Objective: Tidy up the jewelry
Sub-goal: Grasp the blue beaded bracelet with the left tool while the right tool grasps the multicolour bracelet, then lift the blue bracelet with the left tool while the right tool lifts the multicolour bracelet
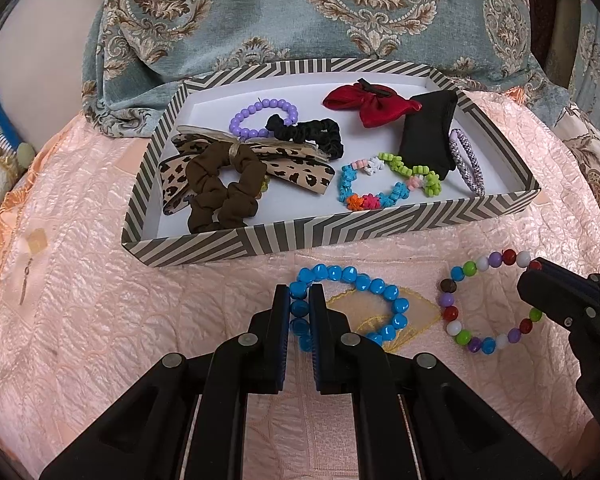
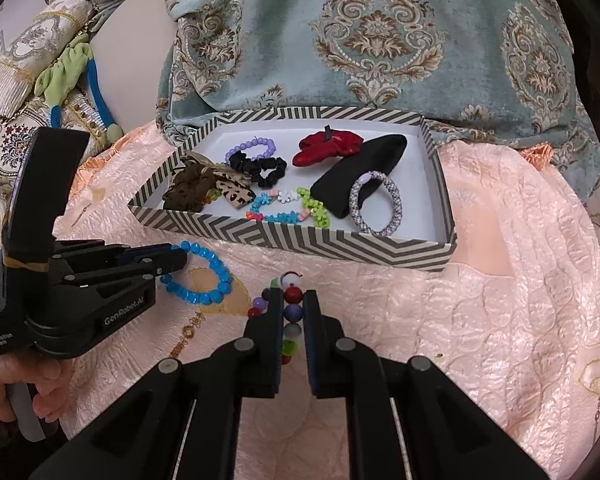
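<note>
A blue bead bracelet (image 1: 364,300) lies on the pink quilt in front of the striped box (image 1: 340,236). My left gripper (image 1: 299,300) is shut on the bracelet's left side, beads pinched between its pads. To the right lies a multicoloured bead bracelet (image 1: 484,304). In the right wrist view my right gripper (image 2: 293,304) is shut on that multicoloured bracelet (image 2: 292,312), its beads lined up between the jaws. The left gripper (image 2: 176,260) and the blue bracelet (image 2: 204,280) show at the left there.
The box (image 2: 300,244) holds a brown scrunchie (image 1: 224,196), a leopard bow (image 1: 300,172), a black scrunchie (image 1: 312,132), a purple bead bracelet (image 1: 260,116), a red bow (image 1: 368,104), a black cloth (image 1: 428,136), a flower-bead bracelet (image 1: 380,184) and a woven bangle (image 1: 464,160). Patterned cushions rise behind. A hand (image 2: 20,384) holds the left gripper.
</note>
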### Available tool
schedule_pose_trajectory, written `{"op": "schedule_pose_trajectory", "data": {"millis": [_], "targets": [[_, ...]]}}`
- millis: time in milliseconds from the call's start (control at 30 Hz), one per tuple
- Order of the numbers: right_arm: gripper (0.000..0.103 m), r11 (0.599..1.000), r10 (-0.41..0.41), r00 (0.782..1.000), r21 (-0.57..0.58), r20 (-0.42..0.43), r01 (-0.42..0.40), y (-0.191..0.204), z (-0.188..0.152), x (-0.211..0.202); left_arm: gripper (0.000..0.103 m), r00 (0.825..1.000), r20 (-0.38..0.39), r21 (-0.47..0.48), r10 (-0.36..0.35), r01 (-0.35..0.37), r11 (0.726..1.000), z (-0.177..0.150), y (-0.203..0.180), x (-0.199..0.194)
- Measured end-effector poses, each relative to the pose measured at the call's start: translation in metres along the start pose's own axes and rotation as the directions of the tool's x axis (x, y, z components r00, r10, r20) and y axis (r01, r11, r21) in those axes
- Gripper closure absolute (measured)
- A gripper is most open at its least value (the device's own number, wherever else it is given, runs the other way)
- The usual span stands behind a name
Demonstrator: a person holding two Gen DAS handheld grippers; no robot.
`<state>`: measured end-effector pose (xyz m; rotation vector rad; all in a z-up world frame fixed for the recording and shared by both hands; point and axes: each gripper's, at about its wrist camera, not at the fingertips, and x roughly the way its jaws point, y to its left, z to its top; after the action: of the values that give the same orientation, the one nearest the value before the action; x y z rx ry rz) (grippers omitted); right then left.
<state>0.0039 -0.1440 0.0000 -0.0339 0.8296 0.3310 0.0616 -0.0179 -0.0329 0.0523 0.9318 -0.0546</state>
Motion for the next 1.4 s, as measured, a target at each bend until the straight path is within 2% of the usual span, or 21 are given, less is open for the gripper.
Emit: {"op": "schedule_pose_trajectory", "data": {"millis": [700,867,1033,1200,1400], "targets": [[0.094,1.0,-0.005,1.0,-0.002,0.003,0.005,0.0,-0.001,0.0,0.103,1.0,0.0,0.0,0.004,-0.004,1.0,0.002,0.001,-0.002],[0.094,1.0,-0.01,1.0,0.001,0.024,0.01,-0.001,0.002,-0.005,0.103,0.999,0.029,-0.006,-0.025,0.026,1.0,0.009,0.002,-0.016],[0.094,1.0,0.011,0.996,-0.004,0.088,-0.01,-0.001,0.022,-0.022,0.103,0.994,0.088,-0.025,-0.07,0.073,0.997,0.028,0.005,-0.042],[0.094,1.0,0.023,0.989,-0.006,0.149,-0.022,-0.003,0.06,-0.036,0.103,0.987,0.132,-0.075,-0.089,0.1,0.992,0.059,0.017,-0.056],[0.094,0.999,0.033,0.992,-0.011,0.119,-0.031,-0.006,0.103,-0.01,0.103,0.985,0.151,-0.119,-0.078,0.096,0.988,0.114,0.042,-0.042]]}}
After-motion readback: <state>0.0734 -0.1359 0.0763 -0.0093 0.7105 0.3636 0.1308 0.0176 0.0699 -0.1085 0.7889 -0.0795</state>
